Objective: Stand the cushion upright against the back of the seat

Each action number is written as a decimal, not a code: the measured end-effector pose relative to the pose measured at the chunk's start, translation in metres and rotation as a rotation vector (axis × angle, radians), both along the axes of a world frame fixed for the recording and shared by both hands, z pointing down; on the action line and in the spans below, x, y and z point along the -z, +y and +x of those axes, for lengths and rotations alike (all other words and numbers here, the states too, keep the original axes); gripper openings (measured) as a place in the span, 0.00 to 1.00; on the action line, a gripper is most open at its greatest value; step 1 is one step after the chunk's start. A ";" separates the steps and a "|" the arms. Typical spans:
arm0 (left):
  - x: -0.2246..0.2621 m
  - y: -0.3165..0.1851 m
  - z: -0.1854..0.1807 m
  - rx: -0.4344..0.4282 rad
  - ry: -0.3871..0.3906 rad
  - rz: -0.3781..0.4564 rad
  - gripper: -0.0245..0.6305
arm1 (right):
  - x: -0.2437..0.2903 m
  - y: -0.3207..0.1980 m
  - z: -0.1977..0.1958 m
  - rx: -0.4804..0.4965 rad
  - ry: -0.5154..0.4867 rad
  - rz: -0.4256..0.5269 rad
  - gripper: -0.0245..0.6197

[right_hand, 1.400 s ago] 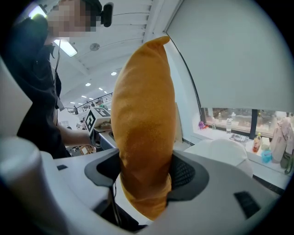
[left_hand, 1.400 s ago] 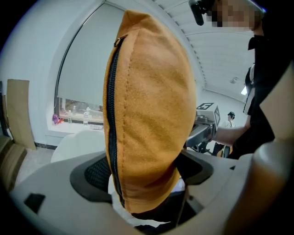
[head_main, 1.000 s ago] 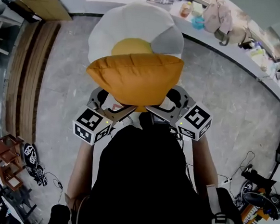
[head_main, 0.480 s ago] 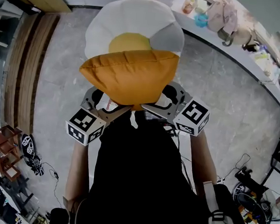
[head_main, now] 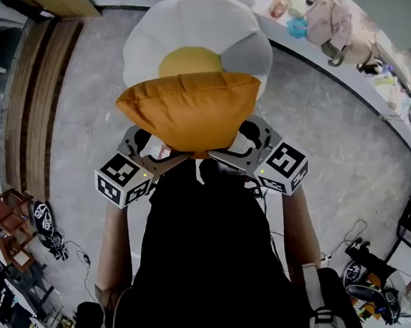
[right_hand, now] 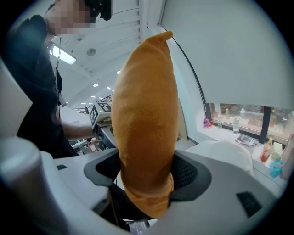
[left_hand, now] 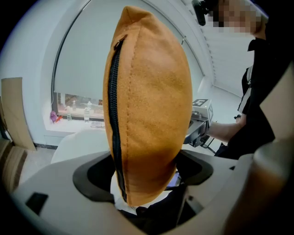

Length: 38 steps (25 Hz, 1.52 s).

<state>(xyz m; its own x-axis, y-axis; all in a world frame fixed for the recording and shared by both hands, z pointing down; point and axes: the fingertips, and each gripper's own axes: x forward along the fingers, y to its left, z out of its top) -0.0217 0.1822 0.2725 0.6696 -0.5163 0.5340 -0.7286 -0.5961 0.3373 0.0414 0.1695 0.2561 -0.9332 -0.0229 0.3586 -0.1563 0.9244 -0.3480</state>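
Note:
An orange cushion (head_main: 188, 109) hangs in the air, gripped at its near edge from both sides. My left gripper (head_main: 165, 152) is shut on its left corner, where the black zip (left_hand: 114, 119) runs along the seam of the cushion (left_hand: 147, 105). My right gripper (head_main: 220, 154) is shut on the other corner, the cushion (right_hand: 144, 119) pinched between its jaws. Just beyond and below the cushion sits the egg-shaped seat (head_main: 194, 35), white with a yellow centre and a grey patch (head_main: 246, 57).
A long counter (head_main: 354, 79) with bags and bottles curves along the upper right. Wooden slats (head_main: 37, 97) line the floor at the left. A small red stool (head_main: 9, 226) and cables lie at the lower left. Grey floor surrounds the seat.
Cushion and both grippers have drifted slightly left and up in the head view, staying over the seat's near edge. Both grips are unchanged.

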 end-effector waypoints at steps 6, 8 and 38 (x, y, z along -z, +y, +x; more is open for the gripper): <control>0.003 -0.034 -0.022 -0.082 -0.002 0.044 0.70 | 0.002 -0.028 -0.021 -0.040 0.066 0.019 0.55; 0.005 -0.047 -0.034 -0.103 -0.006 0.054 0.70 | 0.003 -0.039 -0.032 -0.051 0.085 0.020 0.55; -0.019 -0.167 -0.094 -0.153 0.006 0.018 0.69 | -0.020 -0.155 -0.087 0.066 0.231 0.041 0.55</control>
